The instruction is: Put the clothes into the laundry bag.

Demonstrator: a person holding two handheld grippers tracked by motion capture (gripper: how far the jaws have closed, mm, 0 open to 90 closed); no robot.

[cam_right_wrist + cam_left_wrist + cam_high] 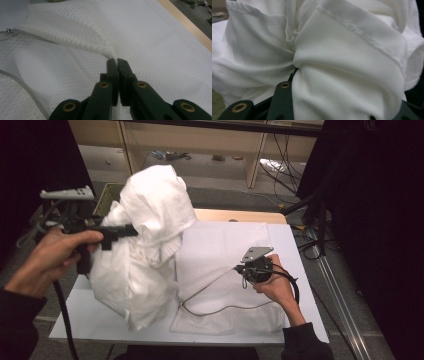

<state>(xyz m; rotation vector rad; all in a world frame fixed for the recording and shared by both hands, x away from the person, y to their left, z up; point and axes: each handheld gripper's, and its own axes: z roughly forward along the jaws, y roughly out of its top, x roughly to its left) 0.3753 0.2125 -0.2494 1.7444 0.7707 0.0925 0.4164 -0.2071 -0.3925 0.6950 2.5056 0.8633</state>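
A big white cloth (150,235) hangs bunched above the left half of the table, its lower end resting on the surface. My left gripper (131,231) reaches into it from the left, level, shut on a thick fold. In the left gripper view the cloth (342,62) bulges over both jaws and hides their tips. A white mesh bag (225,270) lies flat at centre right, with a grey zipper line (220,310) curving along its near side. My right gripper (237,268) is shut on a raised edge of the mesh bag (155,45), its tips (117,61) pinching the mesh.
The tabletop is covered by a white sheet (90,315), with a wooden edge (240,215) at the back. A green basket (107,195) stands behind the cloth at the left. Shelving and cables (280,167) lie on the floor beyond. Dark curtains flank both sides.
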